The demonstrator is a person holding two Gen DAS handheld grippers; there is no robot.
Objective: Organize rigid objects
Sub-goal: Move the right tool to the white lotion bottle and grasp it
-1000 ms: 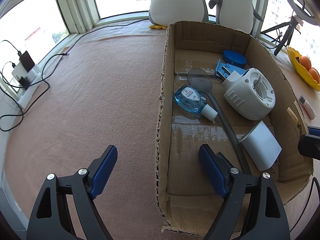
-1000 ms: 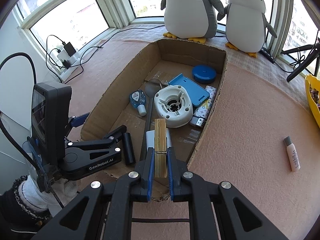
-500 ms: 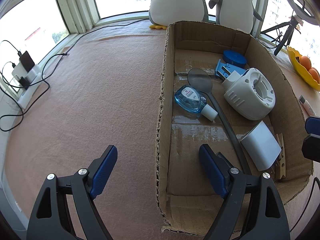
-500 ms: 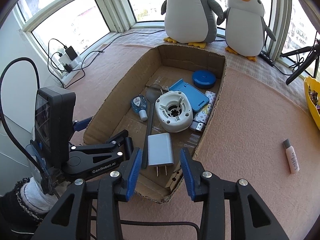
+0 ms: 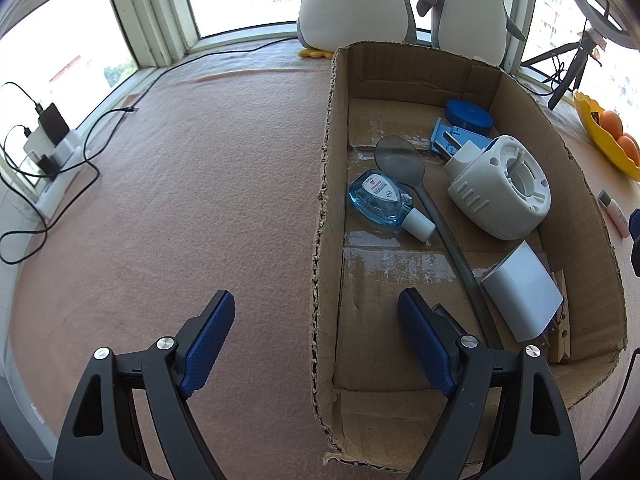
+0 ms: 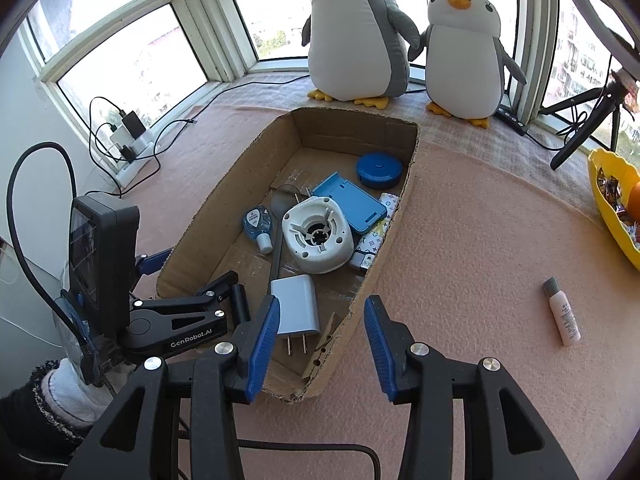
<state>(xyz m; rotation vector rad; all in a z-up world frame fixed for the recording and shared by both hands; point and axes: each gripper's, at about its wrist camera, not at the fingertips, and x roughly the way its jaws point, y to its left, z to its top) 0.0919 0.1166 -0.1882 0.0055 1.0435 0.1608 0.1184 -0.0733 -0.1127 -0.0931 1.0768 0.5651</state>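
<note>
A wooden clothespin [image 6: 322,346] lies inside the cardboard box [image 6: 224,196], against its near right wall beside a white plug charger [image 6: 296,304]. My right gripper [image 6: 321,303] hovers over that near corner; its jaws are opening and nothing is between them. In the left wrist view the clothespin [image 5: 560,336] pokes out from under the charger [image 5: 520,292]. My left gripper [image 5: 314,296] is open and straddles the box's left wall [image 5: 324,220] without pressing it. A small pink tube [image 6: 562,312] lies on the cloth right of the box.
The box also holds a white round device [image 6: 318,240], a blue bottle [image 6: 258,222], a grey spoon [image 5: 400,156], a blue disc [image 6: 378,168] and a blue plate. Two plush penguins [image 6: 356,40] stand behind it. A yellow fruit bowl [image 6: 612,208] sits far right; cables lie left.
My right gripper let go of the clothespin, which dropped into the box's near right corner, and the jaws spread apart. The left gripper stayed put.
</note>
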